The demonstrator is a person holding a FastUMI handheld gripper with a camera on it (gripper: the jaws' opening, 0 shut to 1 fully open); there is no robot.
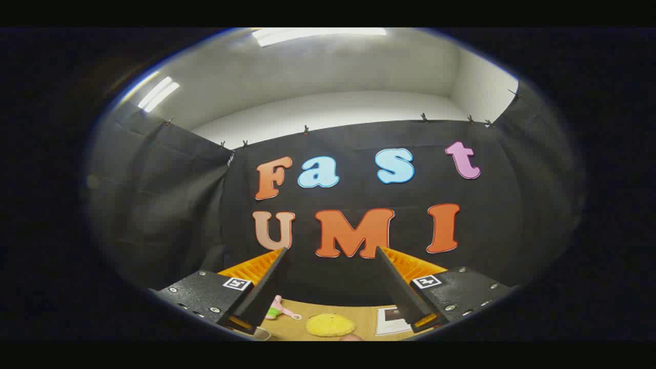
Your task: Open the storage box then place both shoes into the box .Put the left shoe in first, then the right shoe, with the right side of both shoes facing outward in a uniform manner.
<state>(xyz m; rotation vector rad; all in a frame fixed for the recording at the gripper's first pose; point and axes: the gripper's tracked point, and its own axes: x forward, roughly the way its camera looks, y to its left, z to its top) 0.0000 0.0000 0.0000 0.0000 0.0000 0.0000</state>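
The gripper is spread wide, holding nothing, aimed high at the booth wall; tilt down toward the wooden table at lower centre to find the box.

The gripper is up in the air with its two fingers spread wide apart and nothing between them. The fingers point at the black cloth wall at 12 o'clock. Low down between the fingers, at 6 o'clock, is a wooden table. On it lies a fluffy yellow thing. At 7 o'clock from that is a small pink and green toy. At 3 o'clock from it lies a white card with a dark picture. Bright lights shine on the ceiling.
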